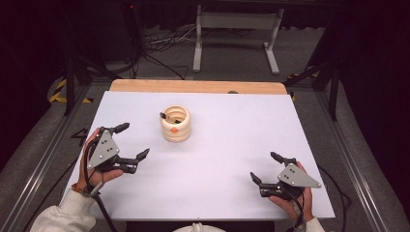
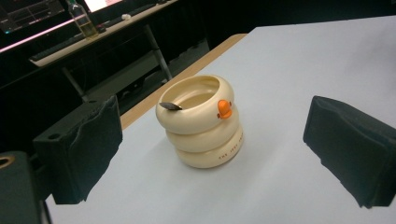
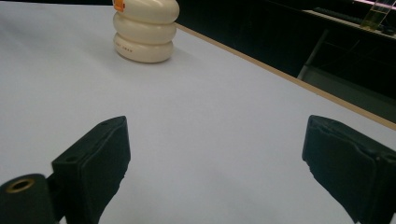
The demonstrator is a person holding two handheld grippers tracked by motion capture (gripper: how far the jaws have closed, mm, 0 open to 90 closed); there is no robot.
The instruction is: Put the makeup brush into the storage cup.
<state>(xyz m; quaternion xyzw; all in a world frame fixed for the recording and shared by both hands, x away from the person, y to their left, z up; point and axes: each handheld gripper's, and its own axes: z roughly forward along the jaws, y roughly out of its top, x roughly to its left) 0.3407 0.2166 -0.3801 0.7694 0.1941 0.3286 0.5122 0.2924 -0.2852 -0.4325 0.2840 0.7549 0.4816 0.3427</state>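
A cream ribbed cup (image 1: 175,124) shaped like three stacked rings stands upright on the white table (image 1: 232,145), a little left of centre toward the back. It has an orange beak-like knob (image 2: 224,109) on its upper ring, and a dark utensil tip (image 2: 170,106) rests on its rim. My left gripper (image 1: 132,141) lies at the table's left, open, pointing toward the cup (image 2: 201,122) with nothing between its jaws. At the front right my right gripper (image 1: 265,167) is open and holds nothing; the cup (image 3: 144,30) stands far ahead of it.
A wooden strip (image 1: 193,86) runs along the table's far edge. Beyond it stand a white metal frame (image 1: 237,34) and floor cables (image 1: 159,53). A bottle (image 2: 83,19) sits on a dark bench in the background.
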